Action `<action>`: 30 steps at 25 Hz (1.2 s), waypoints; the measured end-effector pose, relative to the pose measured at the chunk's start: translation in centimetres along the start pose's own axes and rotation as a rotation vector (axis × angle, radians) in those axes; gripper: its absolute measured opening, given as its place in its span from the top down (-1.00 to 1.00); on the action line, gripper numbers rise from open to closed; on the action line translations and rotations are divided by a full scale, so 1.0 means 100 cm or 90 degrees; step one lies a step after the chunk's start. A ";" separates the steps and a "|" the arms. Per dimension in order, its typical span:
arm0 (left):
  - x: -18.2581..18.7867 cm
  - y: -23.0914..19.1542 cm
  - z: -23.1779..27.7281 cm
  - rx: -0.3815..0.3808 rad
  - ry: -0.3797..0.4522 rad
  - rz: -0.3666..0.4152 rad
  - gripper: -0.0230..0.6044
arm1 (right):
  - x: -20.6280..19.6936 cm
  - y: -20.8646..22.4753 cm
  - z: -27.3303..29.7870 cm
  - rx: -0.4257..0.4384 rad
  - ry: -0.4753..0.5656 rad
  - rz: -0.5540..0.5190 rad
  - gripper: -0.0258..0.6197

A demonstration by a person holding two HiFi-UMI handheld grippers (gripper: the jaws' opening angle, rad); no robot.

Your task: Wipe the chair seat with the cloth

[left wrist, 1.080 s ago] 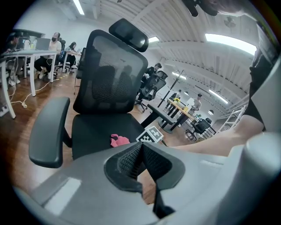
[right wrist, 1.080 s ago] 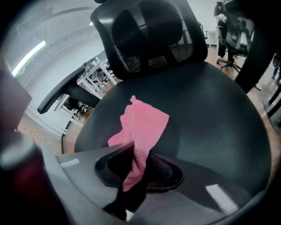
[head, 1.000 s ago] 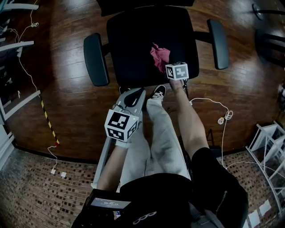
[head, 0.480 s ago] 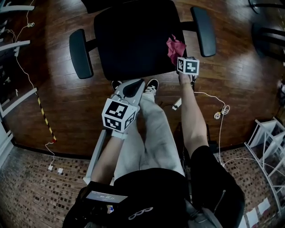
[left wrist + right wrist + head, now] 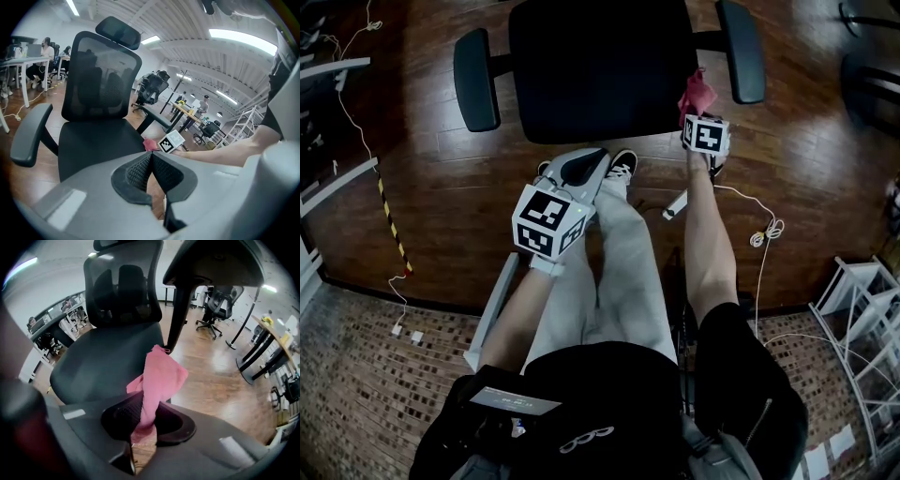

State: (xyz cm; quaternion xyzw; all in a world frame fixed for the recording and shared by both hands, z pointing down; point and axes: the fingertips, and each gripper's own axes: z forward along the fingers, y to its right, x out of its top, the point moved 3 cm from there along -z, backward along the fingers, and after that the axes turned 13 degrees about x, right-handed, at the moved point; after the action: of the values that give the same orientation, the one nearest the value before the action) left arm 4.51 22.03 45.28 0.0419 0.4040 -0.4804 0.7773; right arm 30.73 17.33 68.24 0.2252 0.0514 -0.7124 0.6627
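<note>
At frame centre, the left hand-held gripper is held above the legs, its jaws pressed together on nothing. Farther off, at upper right, the cloth is pinched by the right hand-held gripper at the right front corner of the seat. The seat is spread leftward and beyond, nearer this hand.

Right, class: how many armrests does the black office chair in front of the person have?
2: one black padded armrest at the head view's left, the second armrest at its right, near the pink cloth.
</note>
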 end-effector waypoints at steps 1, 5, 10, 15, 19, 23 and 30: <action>-0.003 -0.003 -0.003 0.000 -0.003 -0.002 0.96 | -0.001 -0.011 0.005 0.009 -0.002 -0.003 0.72; -0.016 -0.019 -0.018 0.009 -0.008 -0.008 0.96 | -0.006 -0.066 0.032 0.057 -0.026 -0.035 0.72; -0.027 -0.042 -0.038 0.023 -0.011 -0.024 0.96 | -0.013 -0.139 0.061 0.121 -0.058 -0.074 0.72; -0.035 -0.069 -0.054 0.037 -0.009 -0.043 0.96 | -0.011 -0.207 0.082 0.178 -0.075 -0.095 0.72; -0.041 -0.092 -0.068 0.052 -0.006 -0.060 0.96 | -0.003 -0.271 0.095 0.226 -0.075 -0.122 0.72; -0.044 -0.108 -0.076 0.063 0.000 -0.076 0.96 | 0.001 -0.327 0.098 0.286 -0.066 -0.135 0.72; -0.052 -0.127 -0.087 0.080 -0.007 -0.085 0.96 | -0.016 -0.439 0.094 0.503 -0.084 -0.162 0.72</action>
State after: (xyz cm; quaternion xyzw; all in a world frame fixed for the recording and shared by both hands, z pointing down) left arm -11.64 22.87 47.00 0.0611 0.3706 -0.5555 0.7418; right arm -14.07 20.43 67.33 0.4078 -0.2411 -0.7662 0.4341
